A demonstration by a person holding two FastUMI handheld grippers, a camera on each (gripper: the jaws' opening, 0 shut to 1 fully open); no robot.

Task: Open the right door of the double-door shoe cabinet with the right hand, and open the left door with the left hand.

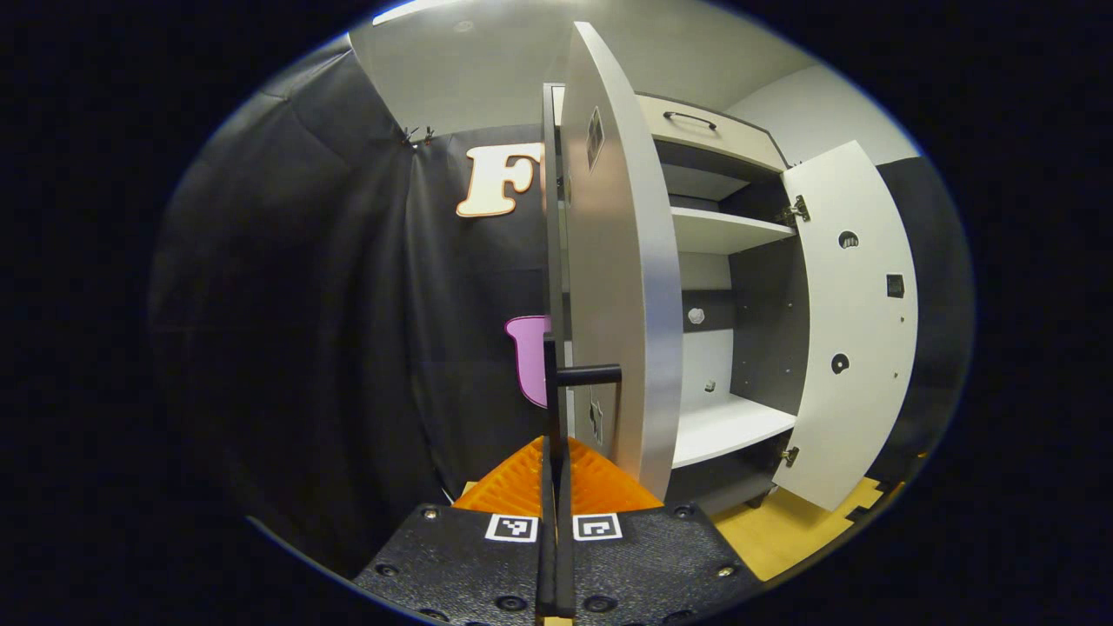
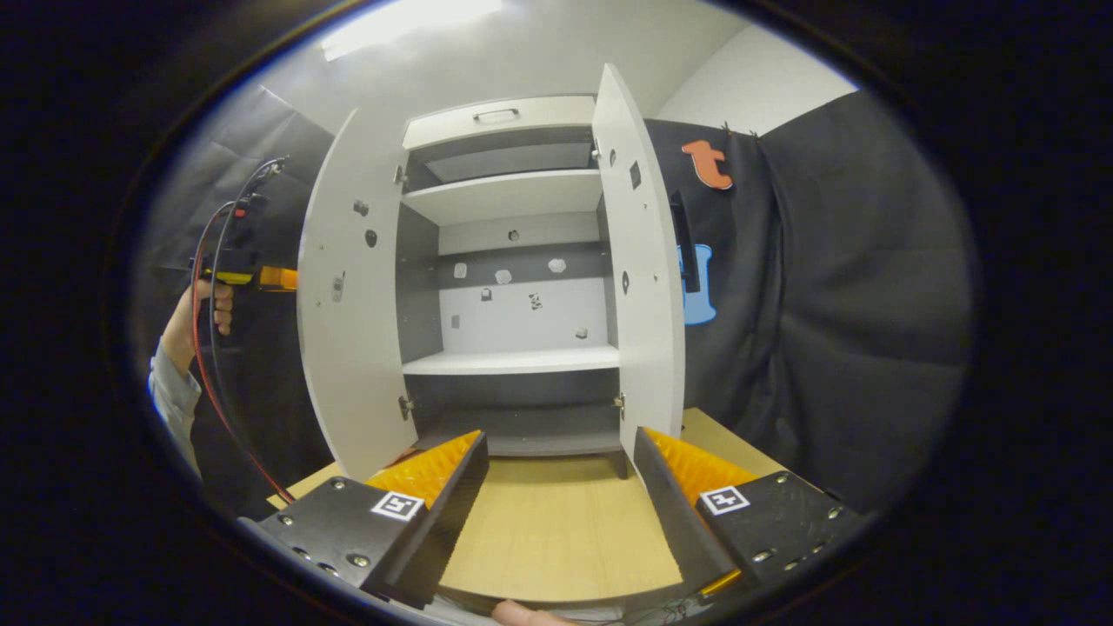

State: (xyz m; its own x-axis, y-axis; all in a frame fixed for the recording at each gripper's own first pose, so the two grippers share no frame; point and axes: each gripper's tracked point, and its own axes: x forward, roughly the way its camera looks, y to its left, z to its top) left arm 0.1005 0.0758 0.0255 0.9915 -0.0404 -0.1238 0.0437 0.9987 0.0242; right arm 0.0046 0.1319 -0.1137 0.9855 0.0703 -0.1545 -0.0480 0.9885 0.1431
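Left tongs (image 1: 555, 487) clamp left door (image 1: 622, 287) handle (image 1: 554, 382); right tongs (image 2: 556, 487) spread.

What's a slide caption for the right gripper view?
Right gripper open before the cabinet, both doors swung wide, shelves bare.

a pale wooden desk (image 2: 556, 530) carries the shoe cabinet (image 2: 513, 261), which stands on it on short dark feet, toward the far edge. the bare wood stretches in front of the cabinet. in the left gripper view the desk (image 1: 783, 539) shows beside the cabinet's base, its edge notched like a puzzle piece.
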